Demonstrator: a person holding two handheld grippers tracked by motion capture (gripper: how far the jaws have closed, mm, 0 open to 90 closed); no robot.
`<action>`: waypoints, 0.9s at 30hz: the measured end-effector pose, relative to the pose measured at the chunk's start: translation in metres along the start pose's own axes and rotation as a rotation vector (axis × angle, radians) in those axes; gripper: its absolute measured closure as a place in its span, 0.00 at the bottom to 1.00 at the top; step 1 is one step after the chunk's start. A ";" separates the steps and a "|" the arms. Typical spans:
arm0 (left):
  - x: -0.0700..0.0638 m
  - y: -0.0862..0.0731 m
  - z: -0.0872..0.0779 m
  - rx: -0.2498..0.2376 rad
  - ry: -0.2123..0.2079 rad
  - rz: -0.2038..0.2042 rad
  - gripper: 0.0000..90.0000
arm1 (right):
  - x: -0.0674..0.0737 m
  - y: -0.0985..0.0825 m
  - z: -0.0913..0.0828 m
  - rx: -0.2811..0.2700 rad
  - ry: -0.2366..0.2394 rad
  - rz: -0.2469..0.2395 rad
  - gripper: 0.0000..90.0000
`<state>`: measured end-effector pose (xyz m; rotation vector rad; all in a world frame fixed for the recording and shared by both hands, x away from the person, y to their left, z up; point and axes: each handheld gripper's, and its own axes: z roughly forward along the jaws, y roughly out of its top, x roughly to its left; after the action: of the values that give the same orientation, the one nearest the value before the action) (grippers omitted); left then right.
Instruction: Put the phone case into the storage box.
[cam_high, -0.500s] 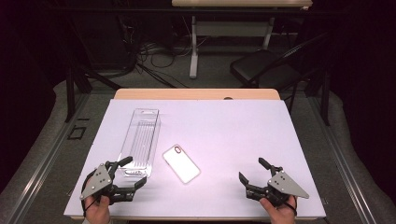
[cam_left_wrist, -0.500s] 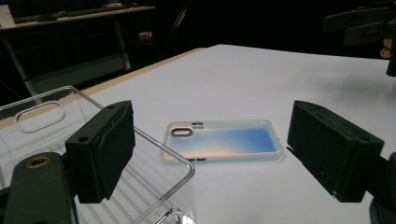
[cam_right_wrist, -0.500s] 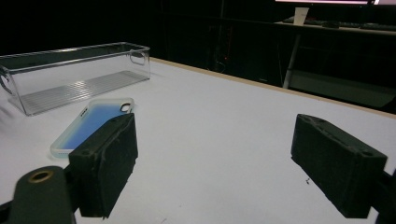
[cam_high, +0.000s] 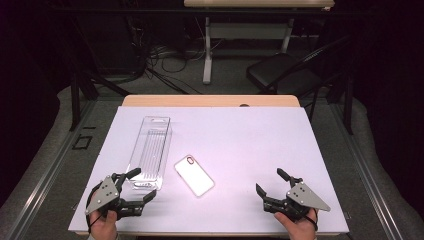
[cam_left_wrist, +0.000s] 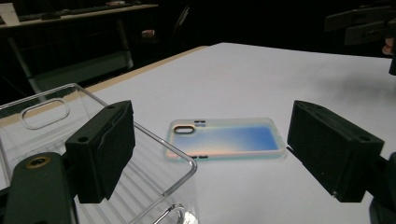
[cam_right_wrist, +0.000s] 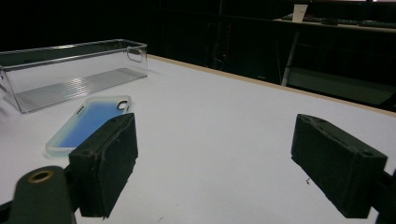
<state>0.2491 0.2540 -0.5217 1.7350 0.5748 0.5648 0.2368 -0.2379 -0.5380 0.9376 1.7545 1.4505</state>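
A clear phone case (cam_high: 194, 174) with a bluish sheen lies flat on the white table top (cam_high: 240, 145), also seen as phone case (cam_left_wrist: 226, 138) and phone case (cam_right_wrist: 88, 121). To its left stands a long clear plastic bin (cam_high: 150, 150). My left gripper (cam_high: 138, 186) rests at the bin's near end, open, nothing between its jaws; its left jaw overlaps the bin's corner (cam_left_wrist: 177, 161) in the left gripper view. My right gripper (cam_high: 271, 182) sits low at the front right, open and empty, well apart from the case.
The table's wooden far edge (cam_high: 210, 101) lies beyond the white sheet. A black chair (cam_high: 280, 75) and a table leg (cam_high: 207, 47) stand on the floor behind. Bare white surface spreads between the case and the right gripper.
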 end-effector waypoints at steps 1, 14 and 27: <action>0.000 0.000 0.000 0.000 0.000 0.000 0.17 | 0.000 -0.001 0.001 0.007 -0.001 0.002 0.16; 0.001 -0.001 -0.005 0.011 0.004 -0.014 0.17 | 0.003 0.000 0.015 0.104 -0.001 0.008 0.20; -0.005 -0.001 -0.011 0.020 -0.015 -0.034 0.17 | 0.024 0.023 0.039 0.202 0.112 -0.059 0.30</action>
<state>0.2386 0.2590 -0.5206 1.7436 0.6003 0.5232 0.2599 -0.1954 -0.5226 0.9122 2.0238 1.3287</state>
